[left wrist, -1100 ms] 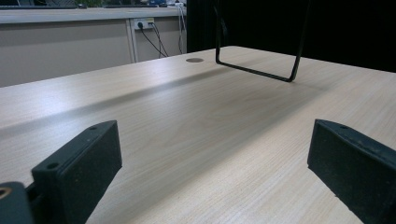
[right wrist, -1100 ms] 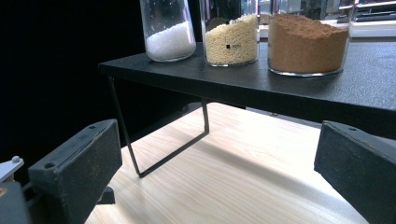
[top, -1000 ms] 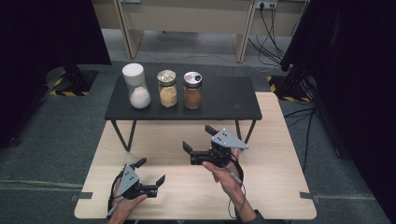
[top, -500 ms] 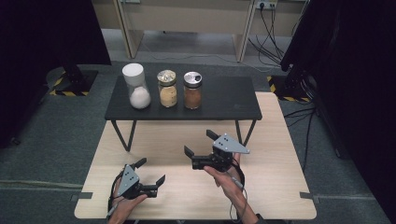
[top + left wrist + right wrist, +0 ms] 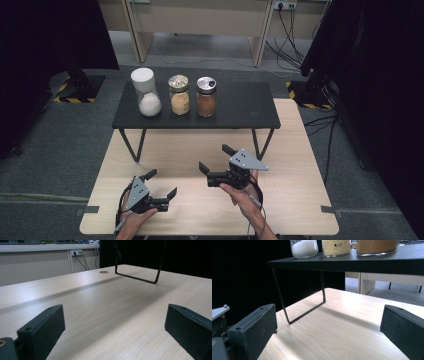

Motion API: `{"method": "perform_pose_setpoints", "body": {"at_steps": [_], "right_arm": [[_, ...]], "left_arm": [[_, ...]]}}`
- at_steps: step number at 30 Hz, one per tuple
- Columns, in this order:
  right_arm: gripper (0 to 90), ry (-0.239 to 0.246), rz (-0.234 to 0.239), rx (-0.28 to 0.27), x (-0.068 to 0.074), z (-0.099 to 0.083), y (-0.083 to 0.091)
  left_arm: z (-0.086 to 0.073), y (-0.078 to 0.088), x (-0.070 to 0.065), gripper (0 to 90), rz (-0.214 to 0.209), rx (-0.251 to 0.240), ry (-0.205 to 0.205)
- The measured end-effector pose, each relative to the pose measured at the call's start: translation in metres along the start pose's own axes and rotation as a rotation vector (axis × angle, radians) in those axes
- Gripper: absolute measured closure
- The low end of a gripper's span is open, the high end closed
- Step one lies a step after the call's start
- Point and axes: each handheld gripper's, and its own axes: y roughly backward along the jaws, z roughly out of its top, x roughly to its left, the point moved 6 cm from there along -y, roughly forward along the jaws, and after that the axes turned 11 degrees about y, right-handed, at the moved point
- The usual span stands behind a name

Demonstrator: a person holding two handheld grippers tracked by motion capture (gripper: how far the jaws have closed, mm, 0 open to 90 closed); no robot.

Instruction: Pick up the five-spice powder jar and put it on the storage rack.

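Observation:
Three jars stand in a row on a black raised shelf [image 5: 240, 107]: a white-lidded jar of white powder [image 5: 146, 93], a jar of yellow grains [image 5: 179, 96] and a jar of brown powder [image 5: 206, 97]. My left gripper [image 5: 161, 183] rests low at the near left of the wooden table [image 5: 295, 165], open and empty. My right gripper [image 5: 215, 157] is held in front of the shelf, open and empty. In the right gripper view the open gripper [image 5: 327, 322] faces the shelf [image 5: 362, 263] from below, with the white jar [image 5: 304, 247], yellow jar [image 5: 336, 246] and brown jar [image 5: 377, 246] above.
The shelf stands on thin black wire legs [image 5: 299, 312] [image 5: 140, 278]. In the left gripper view my open gripper [image 5: 115, 317] looks across bare tabletop to a round cable hole [image 5: 103, 272]. Dark curtains flank the table; cables [image 5: 285, 30] trail on the floor behind.
My right gripper has drawn back slightly toward the near edge of the table, still open. The left gripper has hardly moved.

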Motion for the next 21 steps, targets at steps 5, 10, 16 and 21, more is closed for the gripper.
{"method": "perform_pose_setpoints", "body": {"at_steps": [5, 10, 16, 21], "right_arm": [[1.0, -0.005, -0.003, 0.007, 0.0, -0.007, 0.001], [1.0, -0.007, -0.003, 0.015, 0.0, -0.014, 0.002], [1.0, -0.012, -0.003, 0.023, 0.0, -0.022, 0.002], [1.0, -0.014, -0.005, 0.029, 0.001, -0.028, 0.001]], "left_arm": [[0.0, 0.0, 0.0, 2.0, 0.0, 0.0, -0.002], [0.0, 0.0, 0.0, 2.0, -0.001, 0.001, 0.0], [0.0, 0.0, 0.0, 2.0, -0.001, 0.001, 0.001], [0.0, 0.0, 0.0, 2.0, 0.0, 0.0, 0.0]]}}
